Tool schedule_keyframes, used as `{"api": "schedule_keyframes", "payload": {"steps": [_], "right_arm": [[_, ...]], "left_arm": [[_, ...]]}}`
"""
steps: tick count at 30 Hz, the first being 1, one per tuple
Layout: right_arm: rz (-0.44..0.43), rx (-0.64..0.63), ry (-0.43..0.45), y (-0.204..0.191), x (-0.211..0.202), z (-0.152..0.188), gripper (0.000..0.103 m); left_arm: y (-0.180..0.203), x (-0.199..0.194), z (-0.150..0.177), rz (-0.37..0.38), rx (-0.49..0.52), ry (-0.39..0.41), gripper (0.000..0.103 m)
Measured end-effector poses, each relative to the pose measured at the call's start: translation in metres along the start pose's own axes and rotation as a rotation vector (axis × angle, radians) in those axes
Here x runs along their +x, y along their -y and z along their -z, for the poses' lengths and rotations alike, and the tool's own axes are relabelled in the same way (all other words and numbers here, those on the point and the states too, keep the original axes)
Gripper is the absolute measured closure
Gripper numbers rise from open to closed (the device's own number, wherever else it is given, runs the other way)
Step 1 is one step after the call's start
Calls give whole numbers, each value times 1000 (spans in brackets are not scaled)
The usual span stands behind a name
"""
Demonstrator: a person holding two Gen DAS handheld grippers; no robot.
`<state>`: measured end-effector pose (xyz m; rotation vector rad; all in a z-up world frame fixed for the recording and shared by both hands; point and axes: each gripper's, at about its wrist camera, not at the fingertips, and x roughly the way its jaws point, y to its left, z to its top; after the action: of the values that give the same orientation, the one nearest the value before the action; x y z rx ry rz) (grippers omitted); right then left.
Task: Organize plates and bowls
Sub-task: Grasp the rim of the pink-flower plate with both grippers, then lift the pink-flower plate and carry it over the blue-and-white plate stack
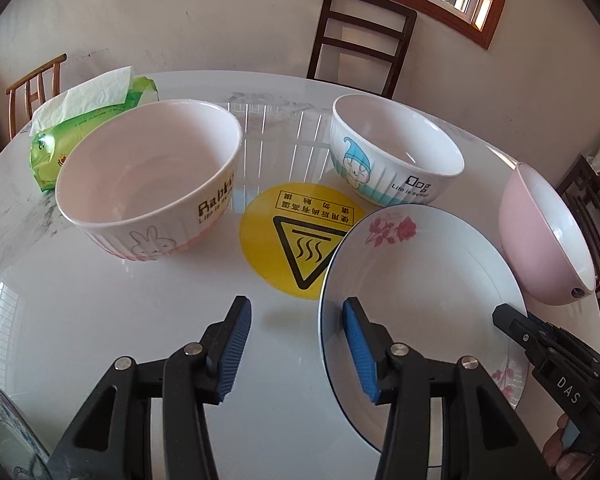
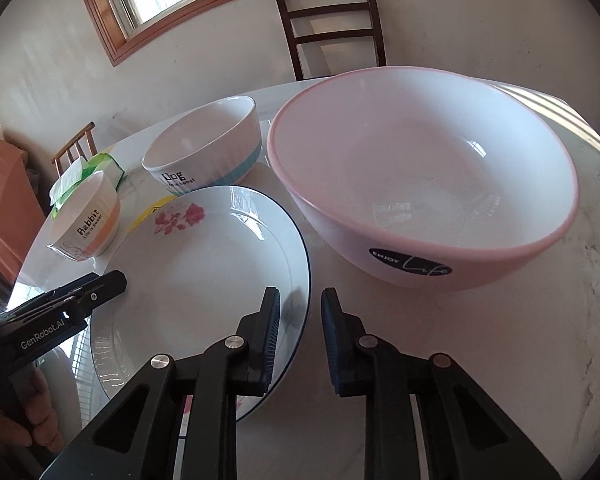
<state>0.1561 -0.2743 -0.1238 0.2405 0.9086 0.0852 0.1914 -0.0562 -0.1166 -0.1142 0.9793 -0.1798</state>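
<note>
The left gripper [image 1: 296, 344] hangs low over the near part of the white table [image 1: 140, 320], its blue-padded fingers [image 1: 232, 352] spread wide with nothing between them; the right-hand finger reaches over the near-left rim of the plate [image 1: 424, 300], while the left-hand one is over bare glossy tabletop. The right gripper [image 2: 300, 334] is also parted, more narrowly, and grips nothing: its two pads straddle the plate's near-right rim, one over the plate and one over the table, though whether either touches the rim cannot be told.

The plate is round and shallow, so it has no long axis; it lies flat, well facing up, white with a thin dark rim line, a pink rose sprig on its far side and another on its near side. Open table lies to the left of it, up to the Rabbit bowl [image 1: 148, 184], and a narrow strip separates it from the pink bowl [image 2: 424, 180] on the right.

The pink bowl is the largest, upright, white inside with a pink lip and a dark oval label on its near wall. Beyond the plate, a yellow round warning sticker [image 1: 296, 236] sits partly under its far edge. The Rabbit bowl, with orange-pink bands, and the Dog bowl [image 1: 396, 152], with a blue band, stand upright and apart. A green tissue pack [image 1: 88, 120] lies behind the Rabbit bowl, near the table's far-left edge. A dark chair [image 1: 360, 36] stands past the far edge.
</note>
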Motion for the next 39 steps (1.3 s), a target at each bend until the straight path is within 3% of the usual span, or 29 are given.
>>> {"api": "schedule_keyframes", "payload": {"steps": [8, 10, 12, 39], "right_arm": [[-40, -16, 0, -1, 7, -2, 84], [-46, -17, 0, -1, 8, -1, 84], [-51, -18, 2, 0, 8, -1, 84], [-50, -8, 6, -14, -29, 18, 86]], "left_arm": [[5, 4, 2, 21, 12, 3, 55], [7, 4, 3, 72, 13, -1, 76], [12, 4, 4, 90, 18, -10, 81], [8, -7, 0, 83, 11, 10, 84]]}}
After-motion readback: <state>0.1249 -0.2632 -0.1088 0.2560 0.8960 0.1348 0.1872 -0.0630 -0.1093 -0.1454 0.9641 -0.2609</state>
